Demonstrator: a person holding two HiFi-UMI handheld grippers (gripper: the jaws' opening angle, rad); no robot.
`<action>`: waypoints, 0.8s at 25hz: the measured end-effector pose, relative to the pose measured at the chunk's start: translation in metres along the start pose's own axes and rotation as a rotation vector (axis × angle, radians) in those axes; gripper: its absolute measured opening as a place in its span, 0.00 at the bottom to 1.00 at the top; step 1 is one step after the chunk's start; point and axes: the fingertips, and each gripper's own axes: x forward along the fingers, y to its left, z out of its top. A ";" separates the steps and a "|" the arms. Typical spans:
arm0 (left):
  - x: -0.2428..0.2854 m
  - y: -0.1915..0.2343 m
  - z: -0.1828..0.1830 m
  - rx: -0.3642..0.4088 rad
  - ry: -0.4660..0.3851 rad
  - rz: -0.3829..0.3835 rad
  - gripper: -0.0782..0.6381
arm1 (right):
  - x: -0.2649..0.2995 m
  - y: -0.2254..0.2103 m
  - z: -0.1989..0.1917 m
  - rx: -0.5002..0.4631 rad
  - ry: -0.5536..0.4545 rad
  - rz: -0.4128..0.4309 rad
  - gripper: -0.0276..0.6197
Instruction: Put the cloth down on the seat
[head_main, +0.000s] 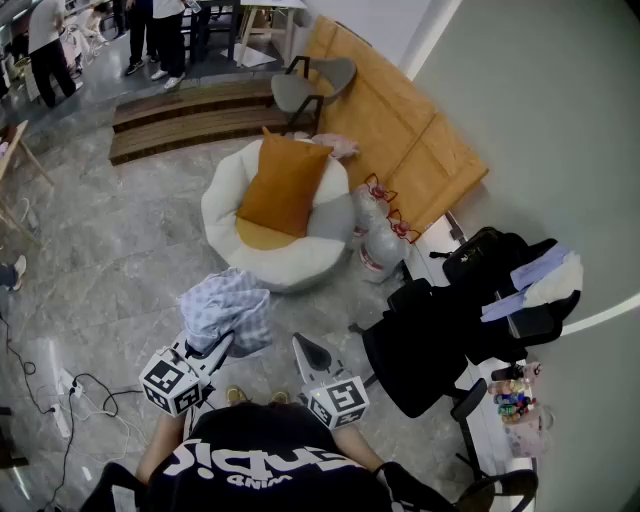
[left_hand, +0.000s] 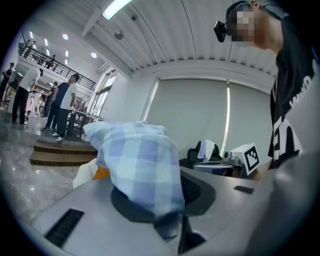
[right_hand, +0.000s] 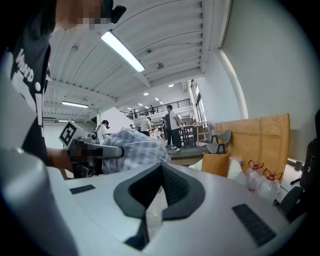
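Cloth: the blue-and-white checked cloth (head_main: 228, 310) is bunched up and held in the air above the floor (head_main: 110, 250). It is near the front of the seat but apart from it.
Left gripper: the left gripper (head_main: 222, 345) has its jaws pinching a fold of the cloth, and the rest billows up over them.
Right gripper: the right gripper (head_main: 303, 345) is just beside the left one. Its jaws stand a narrow gap apart with nothing between them, and it does not touch the cloth.
Seat: the round white seat (head_main: 290, 265) sits on the floor ahead. An orange cushion (head_main: 285, 185) leans across its top, leaving the front rim bare.
Done: the cloth is lifted and gripped.
Left to do: by my reading, carry it over the seat, lower it onto the bare front or the cushion, then release.
Nearby: tied plastic bags (head_main: 378, 235) are beside the seat, and a black office chair (head_main: 425, 340) is to the right.
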 end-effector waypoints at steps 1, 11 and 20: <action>-0.001 0.000 -0.001 0.000 -0.001 0.001 0.24 | -0.001 0.001 -0.001 -0.001 0.001 0.002 0.07; -0.005 -0.005 0.000 -0.005 0.003 0.002 0.24 | -0.005 0.005 -0.004 -0.002 0.008 0.006 0.07; -0.027 0.010 -0.011 0.004 0.025 -0.014 0.24 | -0.002 0.022 -0.004 0.009 0.012 -0.043 0.07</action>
